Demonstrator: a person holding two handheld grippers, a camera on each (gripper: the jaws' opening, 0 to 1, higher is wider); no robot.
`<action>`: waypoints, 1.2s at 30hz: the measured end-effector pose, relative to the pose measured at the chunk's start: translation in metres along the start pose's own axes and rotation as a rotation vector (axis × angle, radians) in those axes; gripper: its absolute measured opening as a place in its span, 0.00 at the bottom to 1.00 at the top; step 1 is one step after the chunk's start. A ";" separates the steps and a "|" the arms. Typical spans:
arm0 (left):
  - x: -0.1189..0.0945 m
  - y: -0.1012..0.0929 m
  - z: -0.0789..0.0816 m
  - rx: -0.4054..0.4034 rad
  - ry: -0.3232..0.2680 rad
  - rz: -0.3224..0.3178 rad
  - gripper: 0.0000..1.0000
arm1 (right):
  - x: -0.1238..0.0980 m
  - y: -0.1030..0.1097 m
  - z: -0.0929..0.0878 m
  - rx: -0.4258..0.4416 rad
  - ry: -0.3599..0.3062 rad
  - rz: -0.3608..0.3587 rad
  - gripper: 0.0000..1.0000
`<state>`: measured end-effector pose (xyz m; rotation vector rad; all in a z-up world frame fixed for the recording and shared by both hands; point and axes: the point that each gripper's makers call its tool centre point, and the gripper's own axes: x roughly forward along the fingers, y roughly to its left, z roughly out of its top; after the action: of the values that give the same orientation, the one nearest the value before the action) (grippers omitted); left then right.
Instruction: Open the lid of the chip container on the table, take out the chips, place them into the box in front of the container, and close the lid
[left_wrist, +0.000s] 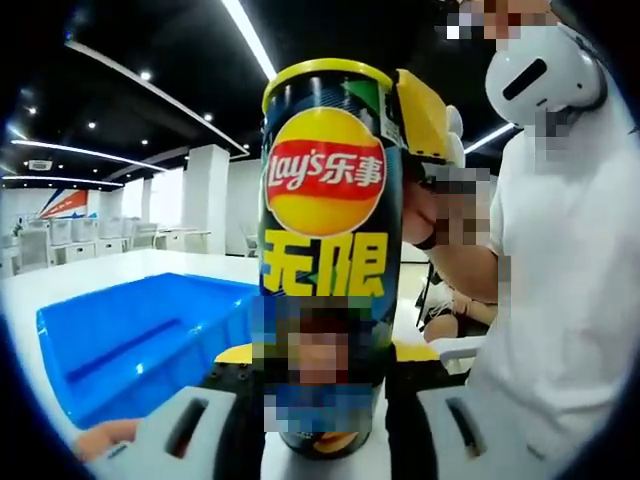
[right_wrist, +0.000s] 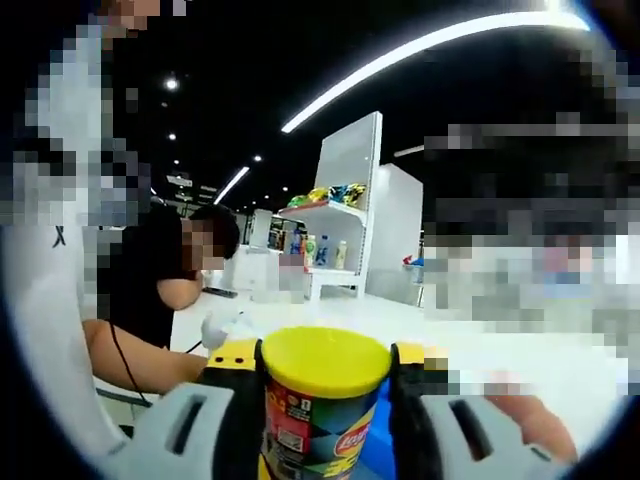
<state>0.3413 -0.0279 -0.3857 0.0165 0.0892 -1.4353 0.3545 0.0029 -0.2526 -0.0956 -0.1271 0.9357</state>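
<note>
Left gripper (left_wrist: 318, 425): jaws closed on the lower body of the can (left_wrist: 328, 250), upright on the desk (left_wrist: 120, 268), blue box (left_wrist: 140, 340) just beside it. Right gripper (right_wrist: 325, 420): jaws gripping the yellow lid (right_wrist: 325, 358) at the can's top. Lid still on. Judgement: hold the body firm and steady, lift the lid straight off without tilting, so no chips spill.

The chip container (left_wrist: 328, 270) reads "Lay's乐事" and "无限".
</note>
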 end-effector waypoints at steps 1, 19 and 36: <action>0.000 0.000 0.000 0.000 -0.001 0.001 0.46 | 0.000 0.000 0.000 0.003 0.002 -0.007 0.47; 0.001 -0.002 -0.001 0.009 0.016 0.015 0.45 | -0.001 0.002 0.002 0.161 0.021 -0.046 0.42; 0.002 0.000 0.000 0.014 0.007 0.011 0.46 | -0.002 -0.001 0.004 0.131 0.001 -0.021 0.46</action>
<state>0.3418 -0.0295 -0.3861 0.0335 0.0850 -1.4245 0.3538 0.0009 -0.2487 0.0261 -0.0656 0.9203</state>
